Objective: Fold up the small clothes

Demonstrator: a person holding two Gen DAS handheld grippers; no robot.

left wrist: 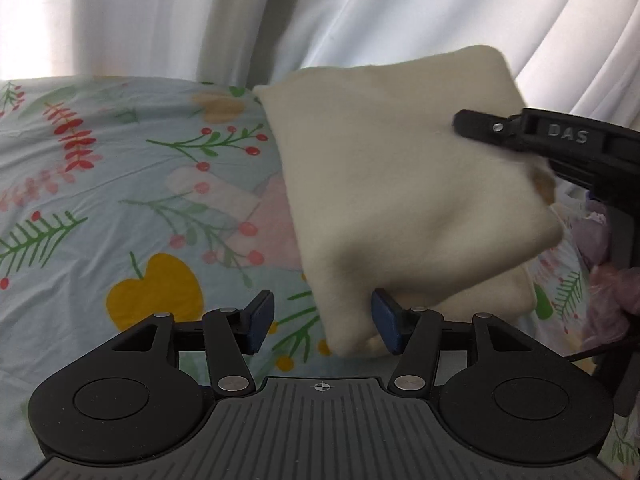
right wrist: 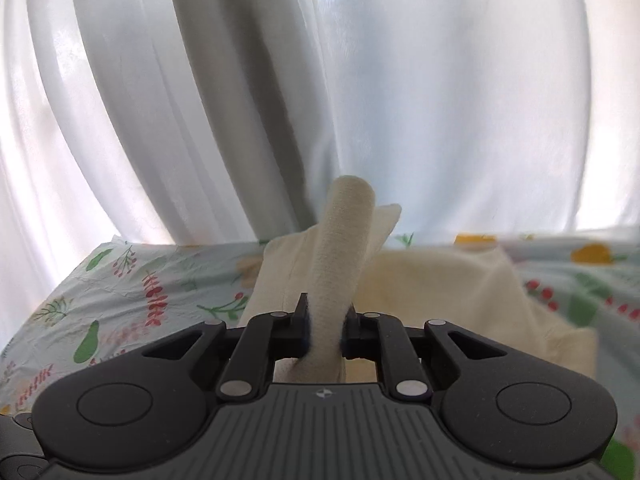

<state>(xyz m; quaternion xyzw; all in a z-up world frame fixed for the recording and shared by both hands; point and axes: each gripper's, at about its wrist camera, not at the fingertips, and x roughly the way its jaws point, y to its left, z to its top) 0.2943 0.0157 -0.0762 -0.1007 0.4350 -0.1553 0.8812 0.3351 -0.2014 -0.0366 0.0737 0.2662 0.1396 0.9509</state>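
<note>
A folded cream cloth (left wrist: 404, 184) hangs lifted above the floral bedsheet (left wrist: 100, 200). My left gripper (left wrist: 322, 322) is open; the cloth's lower corner hangs between its blue pads, against the right pad (left wrist: 386, 326). My right gripper (left wrist: 480, 126) enters from the right in the left wrist view and pinches the cloth's upper right edge. In the right wrist view my right gripper (right wrist: 325, 330) is shut on a bunched fold of the cream cloth (right wrist: 340, 256), and more of the cloth spreads on the sheet (right wrist: 160, 280) behind.
White curtains (right wrist: 240, 80) hang close behind the bed. Crumpled purple and pink clothes (left wrist: 604, 280) lie at the right edge of the left wrist view. The bed's far left corner (right wrist: 116, 240) shows in the right wrist view.
</note>
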